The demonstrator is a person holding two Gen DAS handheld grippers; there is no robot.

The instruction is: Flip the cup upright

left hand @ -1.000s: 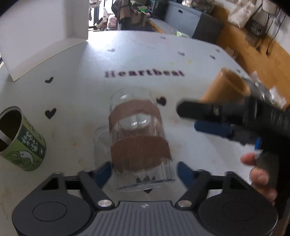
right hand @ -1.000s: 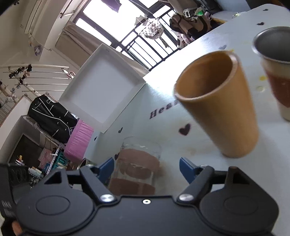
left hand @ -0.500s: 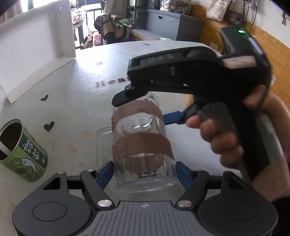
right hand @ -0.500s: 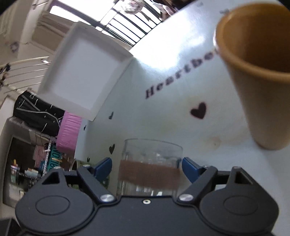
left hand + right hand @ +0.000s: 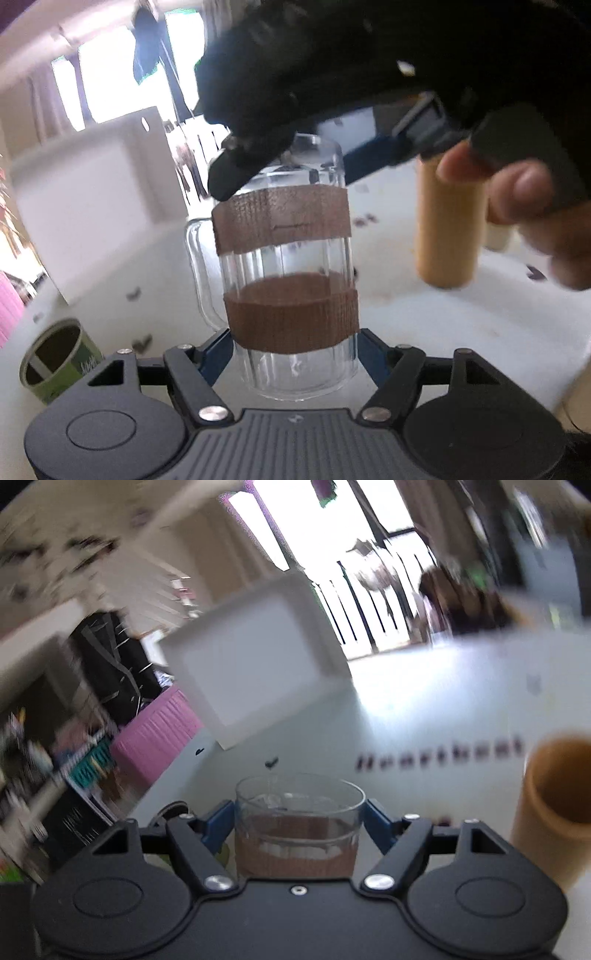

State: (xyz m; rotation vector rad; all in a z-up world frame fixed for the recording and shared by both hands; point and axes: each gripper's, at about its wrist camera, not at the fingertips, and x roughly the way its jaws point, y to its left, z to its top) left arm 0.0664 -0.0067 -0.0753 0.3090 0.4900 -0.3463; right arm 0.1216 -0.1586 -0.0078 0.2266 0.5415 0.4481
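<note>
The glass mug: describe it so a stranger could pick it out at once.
On the white table printed with hearts, look between the blue fingertips of the left gripper. The glass mug stands there, with the right gripper at its upper part. Unlike the tan cup and green tin, it is see-through, with two brown tape bands and a side handle.

The white table [image 5: 424,701] (printed "Heartbeat") carries a tan cup [image 5: 550,805], green can [image 5: 55,360] and white box [image 5: 255,675].

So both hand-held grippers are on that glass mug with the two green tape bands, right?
Not quite: the bands on the glass mug are brown, as the left wrist view shows. The left hand-held gripper and right hand-held gripper both straddle it.
</note>
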